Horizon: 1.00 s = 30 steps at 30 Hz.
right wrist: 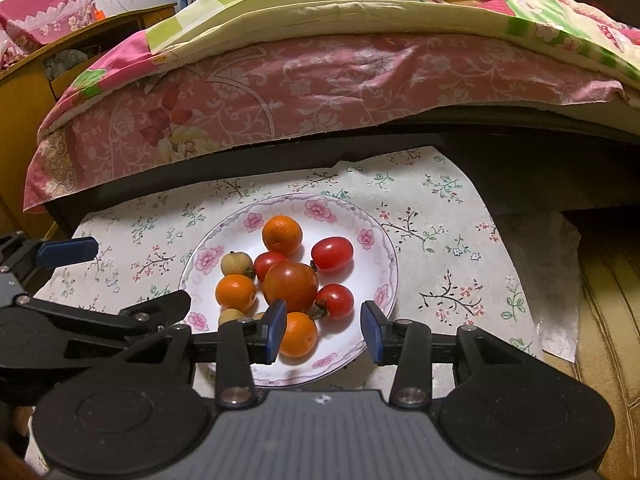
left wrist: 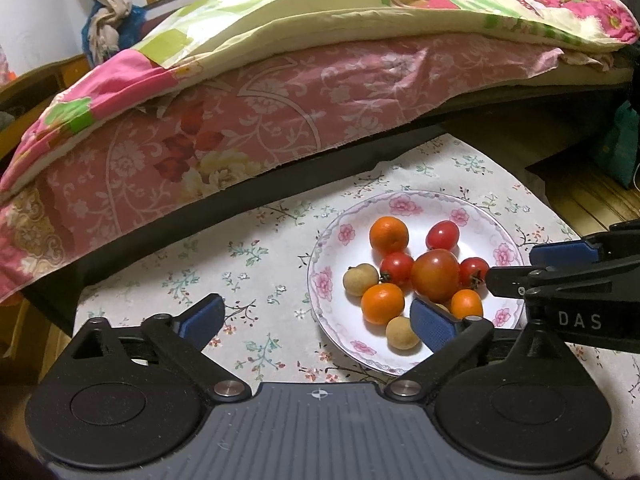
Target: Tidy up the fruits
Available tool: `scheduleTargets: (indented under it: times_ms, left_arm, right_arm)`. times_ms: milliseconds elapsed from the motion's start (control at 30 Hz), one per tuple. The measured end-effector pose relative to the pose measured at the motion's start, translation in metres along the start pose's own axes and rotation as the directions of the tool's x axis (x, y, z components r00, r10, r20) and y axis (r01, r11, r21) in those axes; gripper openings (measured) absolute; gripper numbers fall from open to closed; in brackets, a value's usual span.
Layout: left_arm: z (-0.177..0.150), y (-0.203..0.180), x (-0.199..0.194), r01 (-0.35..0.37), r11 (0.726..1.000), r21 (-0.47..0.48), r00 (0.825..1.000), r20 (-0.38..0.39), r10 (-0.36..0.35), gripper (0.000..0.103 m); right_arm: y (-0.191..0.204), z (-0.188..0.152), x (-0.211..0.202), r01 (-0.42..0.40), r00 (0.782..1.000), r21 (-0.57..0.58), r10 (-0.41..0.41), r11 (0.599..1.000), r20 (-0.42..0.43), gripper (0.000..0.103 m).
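A white plate with a pink flower rim [left wrist: 404, 204] [right wrist: 316, 208] sits on a floral mat and holds mixed fruit. There is a large red-orange tomato [left wrist: 435, 275] [right wrist: 291, 286], small red tomatoes [left wrist: 442, 235] [right wrist: 332, 254], small oranges [left wrist: 389, 234] [right wrist: 282, 234] and tan longans [left wrist: 360, 279] [right wrist: 237, 263]. My left gripper [left wrist: 318, 324] is open and empty, its right finger over the plate's near edge. My right gripper [right wrist: 325, 334] is open and empty over the plate's near rim, with an orange [right wrist: 298, 334] beside its left finger.
The floral mat [left wrist: 248, 264] [right wrist: 440, 232] covers a low table. A bed with a pink sheet and patchwork quilt [left wrist: 280, 92] [right wrist: 320, 80] stands just behind. A wooden cabinet [right wrist: 60, 64] is at the far left. Wooden floor [right wrist: 608, 320] lies right.
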State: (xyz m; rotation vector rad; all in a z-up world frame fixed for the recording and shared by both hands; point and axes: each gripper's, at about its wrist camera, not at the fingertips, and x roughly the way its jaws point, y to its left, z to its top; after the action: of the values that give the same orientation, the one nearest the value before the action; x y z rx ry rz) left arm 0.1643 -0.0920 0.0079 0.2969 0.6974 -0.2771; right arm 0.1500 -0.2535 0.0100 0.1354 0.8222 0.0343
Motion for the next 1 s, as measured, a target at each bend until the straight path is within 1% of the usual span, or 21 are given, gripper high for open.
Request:
scheduleTargets:
  times_ms: [100,267,467,700,1000]
  left_arm:
    - [-0.001,-0.001,0.002,-0.017,1.0,-0.004,1.0,-0.001,0.017,0.103]
    - [-0.002,-0.005,0.005,-0.07,0.997,0.016,0.997,-0.015,0.07,0.103]
    - [-0.006,-0.004,0.004,-0.064,0.998,-0.003,0.998,-0.017,0.064,0.103]
    - [-0.006,0.0,0.0,-0.074,0.996,-0.04,0.997,-0.02,0.073,0.103]
    - [-0.017,0.007,-0.006,-0.073,0.995,-0.073,0.997,-0.04,0.07,0.103]
  right_arm:
    - [-0.001,0.0,0.0,0.003,1.0,0.004,-0.003,1.0,-0.001,0.041]
    - [-0.004,0.001,0.001,0.008,1.0,0.011,-0.008,1.0,-0.002,0.041]
    - [-0.006,-0.001,-0.001,0.018,1.0,0.019,-0.018,1.0,-0.003,0.045]
    - [-0.007,-0.004,-0.004,0.019,1.0,0.033,-0.019,0.999,-0.007,0.045]
    - [-0.004,-0.01,-0.012,0.014,1.0,0.04,-0.014,0.999,-0.001,0.046]
